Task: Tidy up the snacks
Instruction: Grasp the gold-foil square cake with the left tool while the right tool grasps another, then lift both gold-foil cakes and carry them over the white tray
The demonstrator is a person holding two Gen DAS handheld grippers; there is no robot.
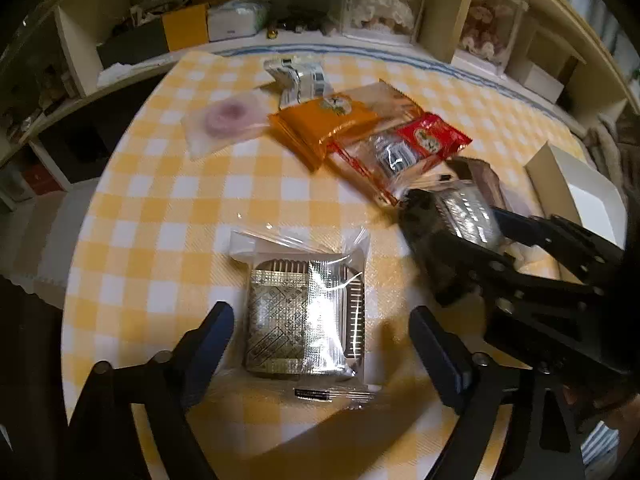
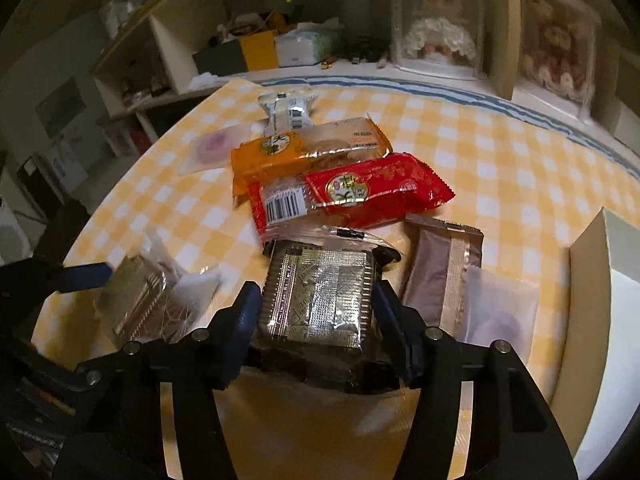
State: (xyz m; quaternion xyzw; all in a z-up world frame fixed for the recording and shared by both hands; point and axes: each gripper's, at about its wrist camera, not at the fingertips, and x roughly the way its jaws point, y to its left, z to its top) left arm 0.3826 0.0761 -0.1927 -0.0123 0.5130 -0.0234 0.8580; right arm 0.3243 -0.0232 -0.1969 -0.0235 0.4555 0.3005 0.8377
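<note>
A clear-wrapped snack with a gold foil tray [image 1: 304, 320] lies flat on the yellow checked tablecloth [image 1: 160, 200]. My left gripper [image 1: 324, 340] straddles it, open, with a gap between both fingertips and the wrapper. In the right wrist view, my right gripper [image 2: 318, 306] is shut on a second gold foil snack [image 2: 316, 300], its pads pressed on the two sides. That grip also shows at the right of the left wrist view, where the right gripper [image 1: 452, 216] holds its snack just over the cloth.
Behind lie a red pack [image 2: 360, 188], an orange pack [image 2: 280, 152], a silver pack [image 2: 286, 110] and a bagged pink pastry [image 2: 212, 146]. To the right lie a brown pack [image 2: 440, 268], a translucent pouch [image 2: 496, 312] and an open white box [image 2: 592, 280]. Shelves stand behind the table.
</note>
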